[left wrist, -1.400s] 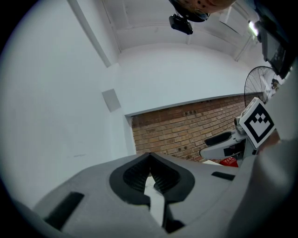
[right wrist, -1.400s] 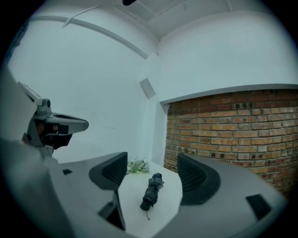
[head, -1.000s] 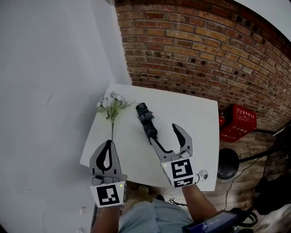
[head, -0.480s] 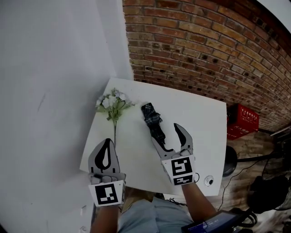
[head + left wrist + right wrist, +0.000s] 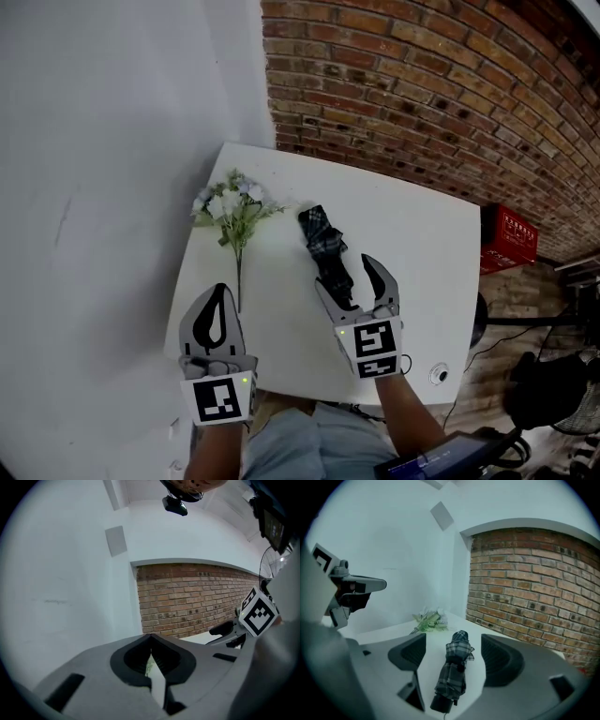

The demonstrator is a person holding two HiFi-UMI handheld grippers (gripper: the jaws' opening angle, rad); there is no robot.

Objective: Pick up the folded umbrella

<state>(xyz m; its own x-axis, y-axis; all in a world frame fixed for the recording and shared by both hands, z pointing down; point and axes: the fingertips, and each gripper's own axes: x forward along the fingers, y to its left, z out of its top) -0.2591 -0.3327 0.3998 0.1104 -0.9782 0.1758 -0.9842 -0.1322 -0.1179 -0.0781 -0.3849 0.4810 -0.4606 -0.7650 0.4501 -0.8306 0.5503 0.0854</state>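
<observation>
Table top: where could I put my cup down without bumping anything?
Widest bare patch: right of the folded umbrella, out to the right edge of the table. A narrower strip lies between the umbrella and the stem of the flowers. The left-middle is crowded, with flowers and umbrella close together.

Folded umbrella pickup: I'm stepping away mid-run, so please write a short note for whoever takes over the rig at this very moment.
Right gripper: open. Its jaws have just been opening, and the near end of the folded umbrella sits between them, pads not pressing on it.
Left gripper: shut, empty, at the near left edge of the white table.
Things: the umbrella lies flat on the table, with the flowers to its left.
Done: right gripper lined up around the umbrella.
Left: close on it and lift.
</observation>
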